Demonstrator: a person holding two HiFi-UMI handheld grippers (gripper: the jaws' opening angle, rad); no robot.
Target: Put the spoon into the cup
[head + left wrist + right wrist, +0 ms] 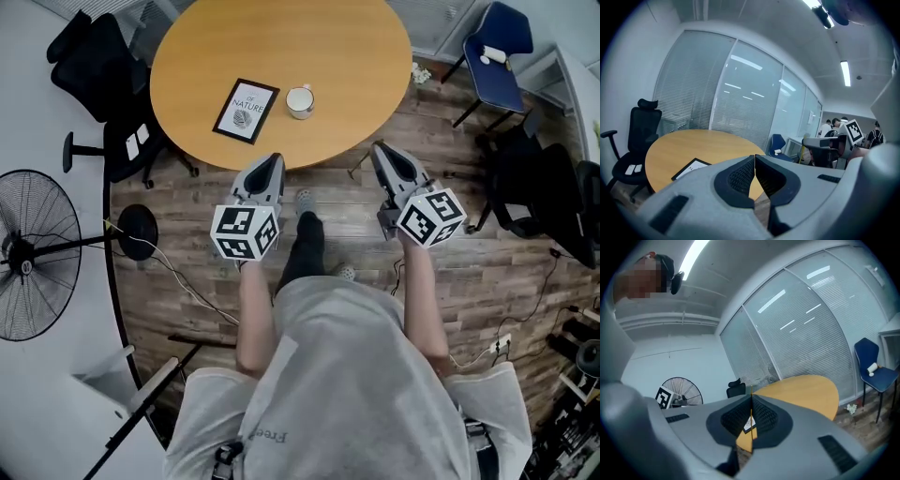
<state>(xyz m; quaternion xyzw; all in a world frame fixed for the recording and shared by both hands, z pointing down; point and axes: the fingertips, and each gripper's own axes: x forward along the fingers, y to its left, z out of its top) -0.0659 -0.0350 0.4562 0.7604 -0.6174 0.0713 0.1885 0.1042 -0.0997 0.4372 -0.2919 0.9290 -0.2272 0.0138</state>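
A white cup (pixel 300 101) stands near the front of the round wooden table (pixel 328 47), right of a black-framed card (pixel 247 111). I see no spoon in any view. My left gripper (pixel 272 161) is shut and empty, held over the floor just short of the table's near edge. My right gripper (pixel 379 150) is likewise shut and empty, off the table's front right edge. In the left gripper view the shut gripper (pixel 754 157) points across the table (pixel 684 145) past the card (pixel 691 168). In the right gripper view the shut gripper (pixel 751 397) faces the table (pixel 801 390).
A standing fan (pixel 28 253) and a black office chair (pixel 103 66) are at the left. A blue chair (pixel 497 47) and a black chair (pixel 553 197) stand at the right. Cables lie on the wooden floor (pixel 187 291). People sit far off (pixel 839 124).
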